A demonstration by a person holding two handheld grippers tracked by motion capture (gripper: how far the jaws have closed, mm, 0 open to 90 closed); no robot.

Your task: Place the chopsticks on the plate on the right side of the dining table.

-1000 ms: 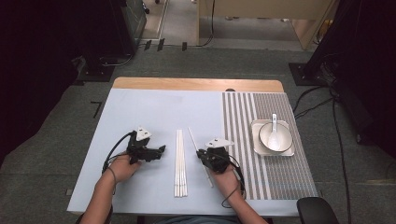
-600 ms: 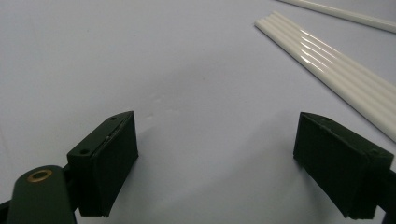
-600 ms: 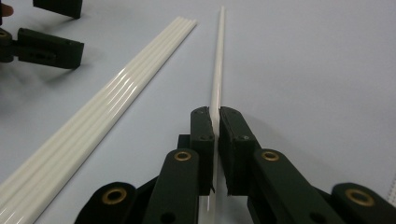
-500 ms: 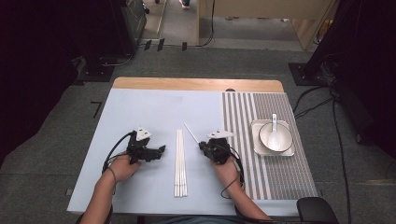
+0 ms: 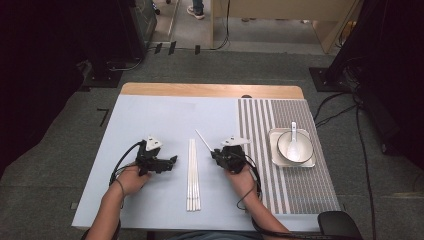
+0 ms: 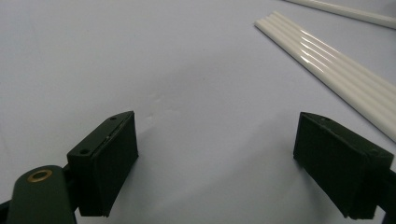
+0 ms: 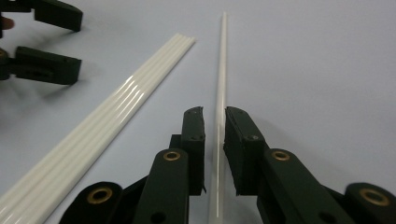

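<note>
Right hand-held gripper (image 7: 215, 123) is easing its jaws off the single chopstick (image 7: 221, 79) just right of the chopstick bundle (image 5: 193, 172), seemingly releasing it; left hand-held gripper (image 6: 215, 163) is idling wide open, empty.

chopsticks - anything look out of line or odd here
Yes: one chopstick lies apart from the neat bundle of chopsticks, angled away from it, between the jaws of the right gripper, which have just been opening. Nothing looks damaged.

Glossy white plastic chopsticks (image 7: 116, 116) (smooth) on matt tablecloth (image 5: 165, 120).
</note>
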